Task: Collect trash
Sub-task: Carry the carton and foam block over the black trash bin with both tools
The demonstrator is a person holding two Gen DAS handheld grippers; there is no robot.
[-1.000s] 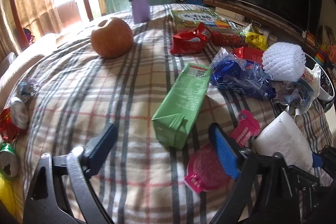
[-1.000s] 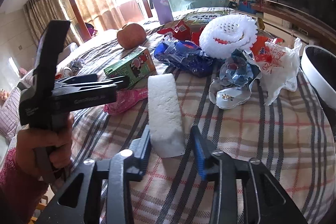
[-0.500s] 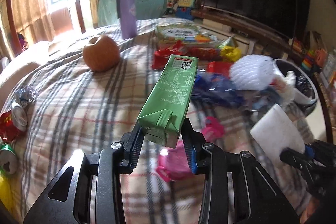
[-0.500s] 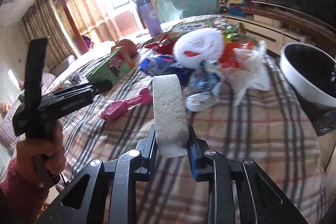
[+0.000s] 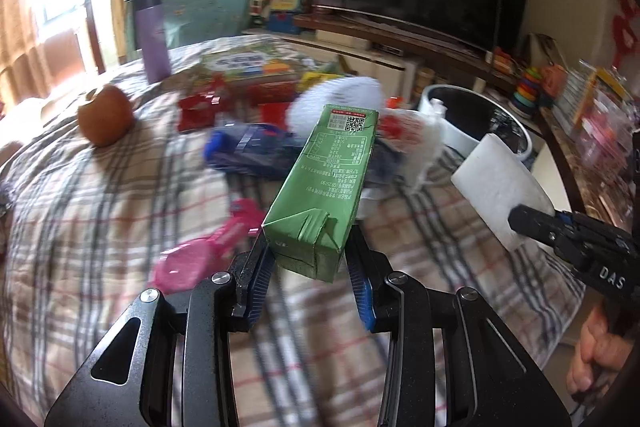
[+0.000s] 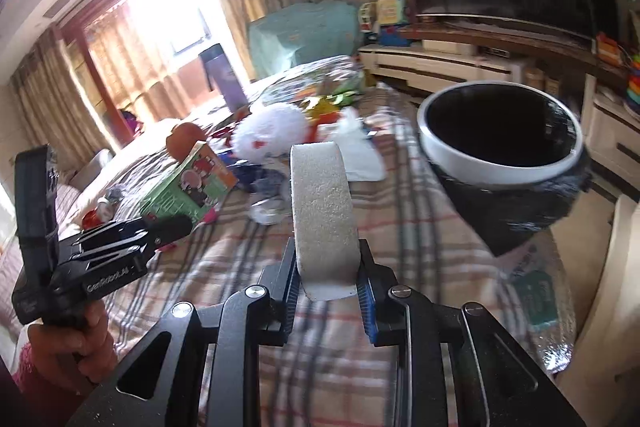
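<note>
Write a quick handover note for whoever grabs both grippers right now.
Left gripper: shut on the green carton, held above the table.
Right gripper: shut on the white foam block, also in the air.
Bin: open, at the table's far right edge.
Done: two pieces picked up.
Left: drop both in the bin, then clear the blue wrapper, pink item and red packets.

Both wrist views near, angled down over plaid table (image 5: 100,211); share bin (image 6: 500,163).
</note>
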